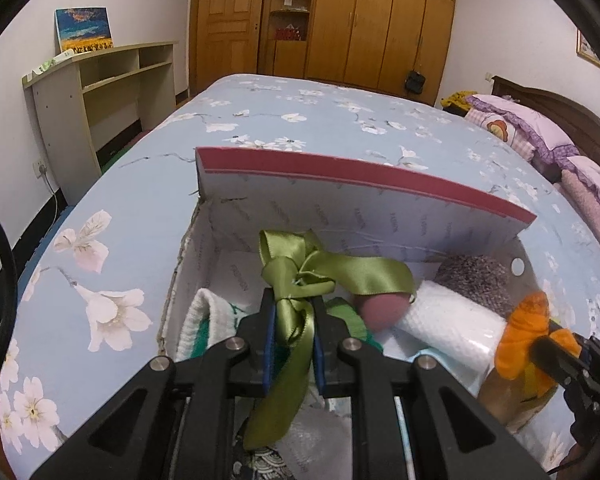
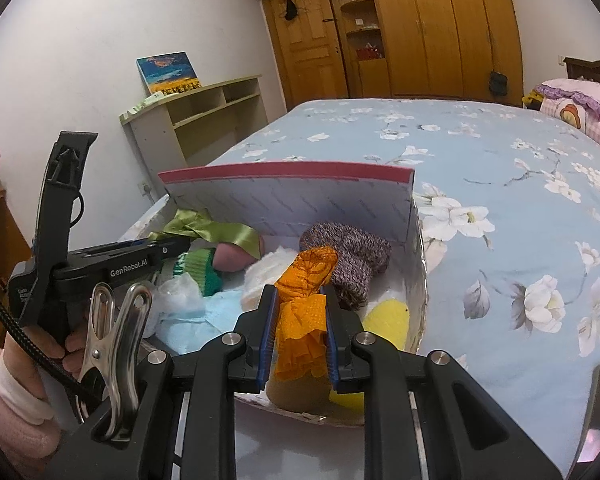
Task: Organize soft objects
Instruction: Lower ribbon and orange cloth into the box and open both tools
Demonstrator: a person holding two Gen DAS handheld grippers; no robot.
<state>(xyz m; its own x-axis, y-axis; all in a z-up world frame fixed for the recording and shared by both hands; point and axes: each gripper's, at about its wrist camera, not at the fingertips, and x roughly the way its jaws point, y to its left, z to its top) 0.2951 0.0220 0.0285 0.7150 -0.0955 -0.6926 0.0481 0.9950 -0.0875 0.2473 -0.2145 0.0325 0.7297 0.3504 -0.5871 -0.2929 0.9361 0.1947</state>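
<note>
I've got the left gripper with jaws clamped on the green ribbon and the right gripper pinching the orange cloth, both over the box ahead, so next comes releasing inside.

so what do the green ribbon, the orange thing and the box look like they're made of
Green ribbon: looks like satin, with a glossy sheen and crisp folds; pinched in the left tool.
Orange cloth: probably a thin crinkled textile or crepe paper, matte with a waffle texture; pinched in the right tool.
Box: printed cardboard, matte white inside, red rim, frayed corner.
</note>
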